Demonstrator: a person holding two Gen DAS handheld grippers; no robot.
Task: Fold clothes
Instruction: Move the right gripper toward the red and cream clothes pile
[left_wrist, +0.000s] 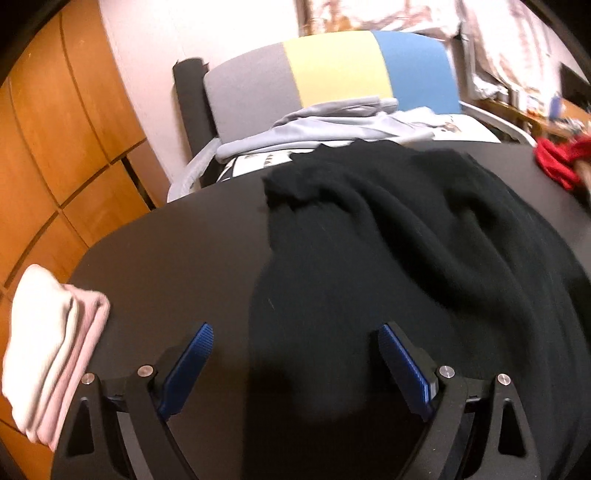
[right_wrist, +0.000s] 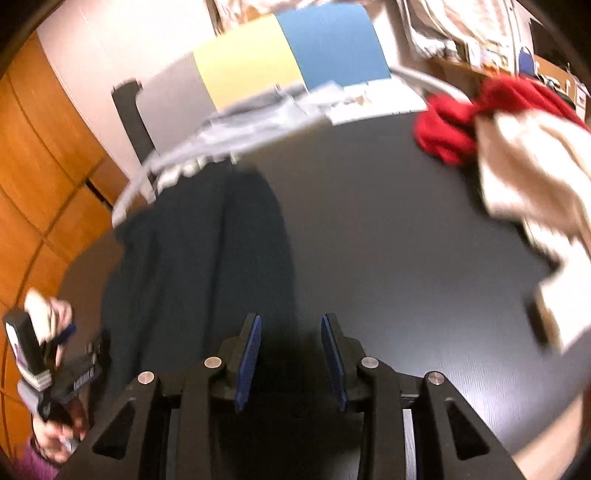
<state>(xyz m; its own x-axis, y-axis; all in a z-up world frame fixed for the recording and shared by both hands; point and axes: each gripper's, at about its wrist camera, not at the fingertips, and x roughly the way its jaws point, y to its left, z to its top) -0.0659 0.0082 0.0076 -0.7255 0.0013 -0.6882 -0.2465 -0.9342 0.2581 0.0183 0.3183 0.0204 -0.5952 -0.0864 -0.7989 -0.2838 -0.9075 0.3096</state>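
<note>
A black garment (left_wrist: 388, 258) is lying spread and rumpled across the dark table (left_wrist: 177, 251), its far edge reaching the table's back rim and its near part running down under the left wrist view. In the right wrist view the same garment (right_wrist: 199, 258) is sitting on the left half of the table (right_wrist: 388, 240), with bare tabletop to its right.

The left gripper (left_wrist: 295, 369) is hovering with its blue-padded jaws standing wide apart; nothing is pressing between them, and the garment's near left edge is showing in the gap below. The right gripper (right_wrist: 291, 358) is holding its jaws partly apart, narrower than the left, with nothing between the pads (only dark tabletop and the garment's edge are showing beneath). In the right wrist view, at the lower left, a hand (right_wrist: 51, 314) is gripping the handle of the other gripper.

At the table's near left corner a folded stack of white and pink cloth (left_wrist: 51, 350) is resting. On the far right a red garment (right_wrist: 461, 118) is bunching beside a cream one (right_wrist: 528, 177), both blurred. Behind the table a chair with a grey, yellow and blue back (left_wrist: 332, 70) is carrying pale grey clothes (left_wrist: 325, 125) on its seat. Wooden cabinet doors (left_wrist: 55, 140) are lining the left wall.
</note>
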